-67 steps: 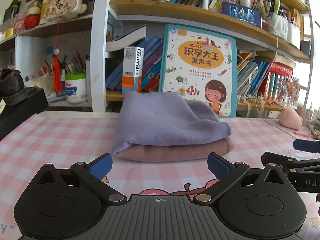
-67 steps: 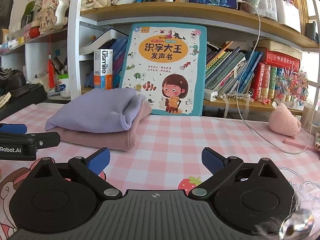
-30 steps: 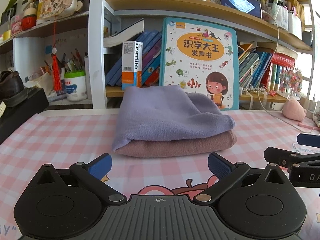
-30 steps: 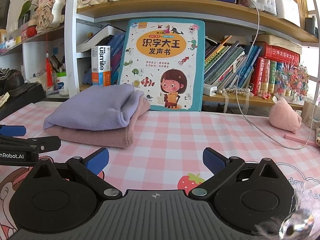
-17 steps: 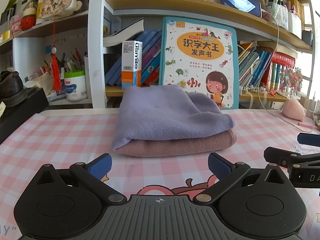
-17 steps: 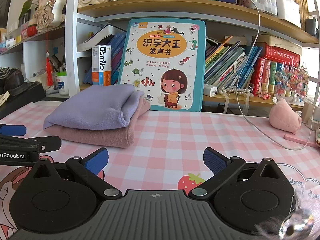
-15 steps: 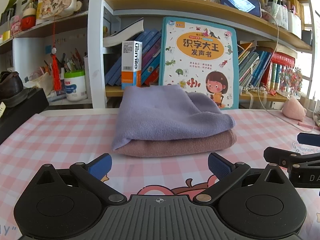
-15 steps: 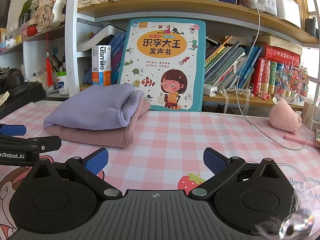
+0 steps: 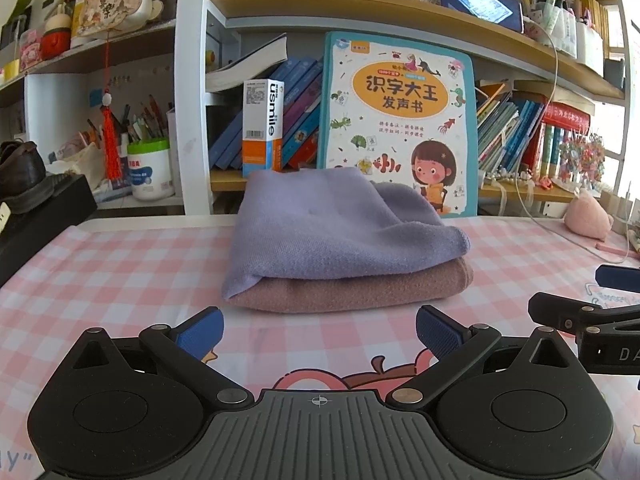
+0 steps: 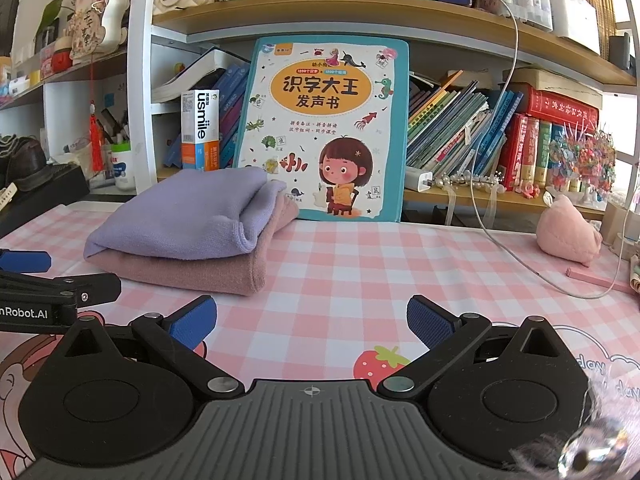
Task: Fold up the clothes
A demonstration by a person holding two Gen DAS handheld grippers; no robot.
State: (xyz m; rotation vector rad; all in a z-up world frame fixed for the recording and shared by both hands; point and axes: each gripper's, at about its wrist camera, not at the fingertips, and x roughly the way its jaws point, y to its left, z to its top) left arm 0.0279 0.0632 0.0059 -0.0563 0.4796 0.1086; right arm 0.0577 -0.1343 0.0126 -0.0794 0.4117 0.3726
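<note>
Fingers (image 9: 200,330) of the left gripper (image 9: 320,330) spread wide, released, grasping nothing, low over the checked tabletop (image 9: 120,268). Just ahead of the tips and apart from them: a lilac garment (image 9: 320,236) folded on top of a pink garment (image 9: 360,286), stacked in front of a picture book (image 9: 400,120). Off to the right, part of the other tool.

Fingers (image 10: 430,322) of the right gripper (image 10: 310,320) likewise parted and empty. Stack ahead and to the left of them; pink plush toy (image 10: 568,236) and white cable (image 10: 520,264) ahead to the right.

Folding seemingly done. Risks from here: nudging the stack's near edge and sliding the lilac layer off the pink; pinching only the top layer and undoing its fold; snagging the cable on a sweep to the right.
</note>
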